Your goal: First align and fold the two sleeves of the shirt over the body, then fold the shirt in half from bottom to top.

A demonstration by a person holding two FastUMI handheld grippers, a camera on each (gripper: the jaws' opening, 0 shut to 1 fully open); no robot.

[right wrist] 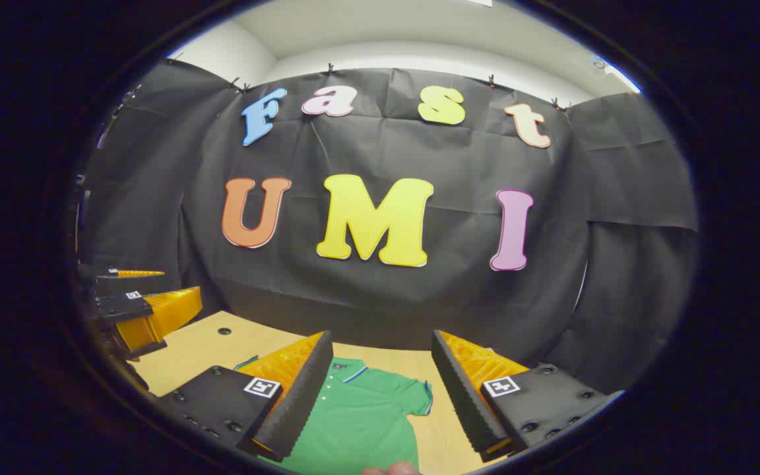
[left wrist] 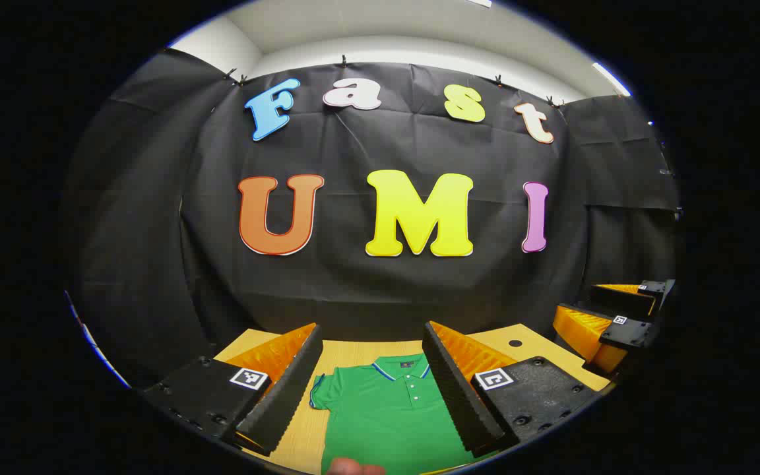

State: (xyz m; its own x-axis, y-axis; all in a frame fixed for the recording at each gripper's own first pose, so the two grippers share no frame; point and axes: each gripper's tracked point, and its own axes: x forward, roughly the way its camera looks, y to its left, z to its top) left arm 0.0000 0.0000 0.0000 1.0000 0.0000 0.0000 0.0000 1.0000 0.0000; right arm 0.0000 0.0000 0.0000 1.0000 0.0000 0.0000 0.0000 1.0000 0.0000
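A green polo shirt (left wrist: 386,415) lies flat on the wooden table (left wrist: 525,333), collar (left wrist: 403,366) toward the booth wall. My left gripper (left wrist: 372,333) hovers open above it, with the collar and one short sleeve (left wrist: 319,396) showing between its fingers. In the right gripper view the shirt (right wrist: 360,422) lies under my right gripper (right wrist: 381,338), which is open, and the other sleeve (right wrist: 419,399) spreads out to the side. Neither gripper touches the cloth. The right gripper (left wrist: 617,316) shows far right in the left gripper view, and the left gripper (right wrist: 136,300) shows far left in the right gripper view.
The table (right wrist: 208,346) ends at the black cloth wall just beyond the collar. A small round hole (left wrist: 515,343) sits in the tabletop beside the shirt. A fingertip (left wrist: 353,467) shows at the bottom edge of the left gripper view, and another fingertip (right wrist: 396,468) in the right gripper view.
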